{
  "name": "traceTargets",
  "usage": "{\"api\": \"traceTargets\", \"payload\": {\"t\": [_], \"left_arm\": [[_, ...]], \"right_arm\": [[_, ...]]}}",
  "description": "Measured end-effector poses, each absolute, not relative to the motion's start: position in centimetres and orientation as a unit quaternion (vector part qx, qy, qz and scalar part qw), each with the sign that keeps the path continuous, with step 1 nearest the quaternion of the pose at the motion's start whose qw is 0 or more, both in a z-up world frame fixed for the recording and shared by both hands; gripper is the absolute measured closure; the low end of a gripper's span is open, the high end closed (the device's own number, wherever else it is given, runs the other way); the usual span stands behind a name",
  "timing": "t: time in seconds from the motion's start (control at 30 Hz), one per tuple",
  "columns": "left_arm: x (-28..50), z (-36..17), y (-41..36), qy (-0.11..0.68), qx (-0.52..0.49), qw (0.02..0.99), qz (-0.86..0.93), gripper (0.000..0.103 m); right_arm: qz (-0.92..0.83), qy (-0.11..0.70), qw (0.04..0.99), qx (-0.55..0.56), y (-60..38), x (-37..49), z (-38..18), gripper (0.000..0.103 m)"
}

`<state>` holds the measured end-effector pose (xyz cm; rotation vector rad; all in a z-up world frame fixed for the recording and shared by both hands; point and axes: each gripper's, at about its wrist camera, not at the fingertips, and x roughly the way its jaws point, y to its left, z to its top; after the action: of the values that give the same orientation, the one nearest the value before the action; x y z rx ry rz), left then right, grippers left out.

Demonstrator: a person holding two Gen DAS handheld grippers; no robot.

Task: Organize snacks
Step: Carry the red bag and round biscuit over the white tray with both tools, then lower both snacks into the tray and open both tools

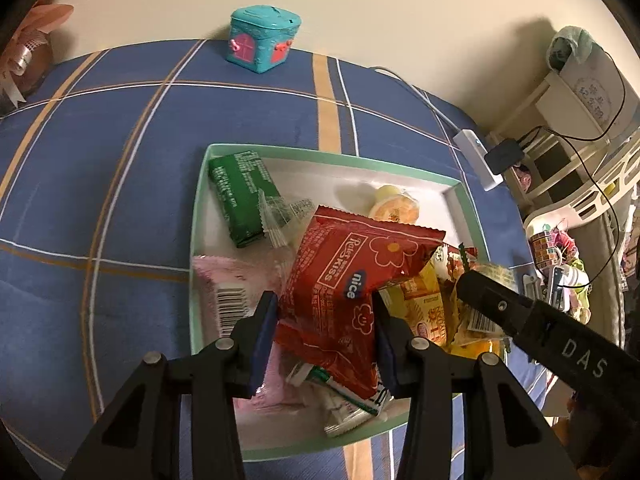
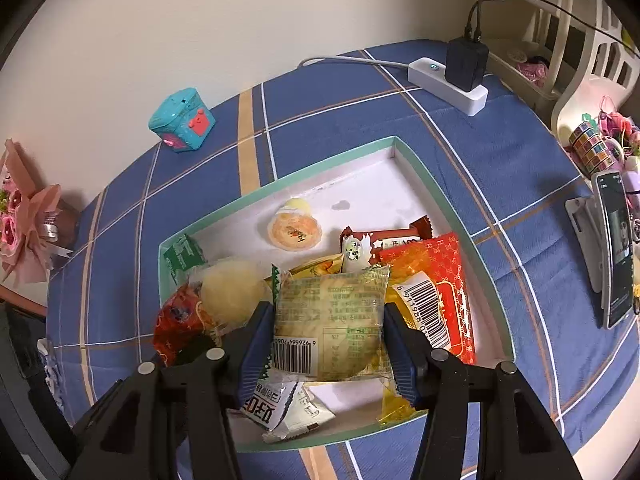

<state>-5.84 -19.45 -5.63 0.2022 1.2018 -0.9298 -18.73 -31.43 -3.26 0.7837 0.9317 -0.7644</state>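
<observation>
Worktop [image 1: 120, 160]: covered by a blue cloth with white and tan check lines; stood against a pale wall.
Box [image 1: 195, 240]: shallow, white inside with a pale green rim; lay open on the cloth, near the middle; held the snacks.
Left tool [image 1: 325, 320]: pointed steeply down over the near part of the box; jaws clamped on the red packet [image 1: 352, 280], blue pads pressed on both of its sides.
Right tool [image 2: 329, 336]: pointed down over the near right part of the box; jaws gripped the pale yellow packet [image 2: 332, 320], barcode end nearest the camera.
Red packet: printed with flowers and the word "nice"; tilted up above the other snacks.
Green packet [image 1: 242, 196]: lay flat in the far left corner of the box.
Pink packet [image 1: 236, 284]: lay at the near left of the box, partly under the left tool.
Orange-red packet [image 2: 436, 292]: lay at the right side of the box, just beside the pale yellow packet.
Jelly cup [image 2: 295, 229]: small and round; sat on the white floor toward the far side of the box, apart from the pile.
Teal tin [image 1: 262, 38]: stood at the far edge of the worktop, well apart from the box.
Power strip [image 2: 448, 80]: white, with a black adapter plugged in; lay at the far right.
Phone [image 2: 618, 248]: propped upright at the right edge.
</observation>
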Motion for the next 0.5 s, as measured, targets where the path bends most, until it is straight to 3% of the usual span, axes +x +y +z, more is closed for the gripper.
{"api": "traceTargets", "payload": {"t": [0.4, 0.5], "left_arm": [[-5.87, -6.27, -20.36, 0.544, 0.094, 0.717, -0.426, 0.056], [-5.85, -6.05, -20.32, 0.547, 0.090, 0.713, -0.429, 0.050]], "right_arm": [[-0.350, 0.433, 0.750, 0.357, -31.37, -18.38, -3.53, 0.043], [-0.352, 0.433, 0.750, 0.355, -31.34, -18.42, -3.36, 0.043]]}}
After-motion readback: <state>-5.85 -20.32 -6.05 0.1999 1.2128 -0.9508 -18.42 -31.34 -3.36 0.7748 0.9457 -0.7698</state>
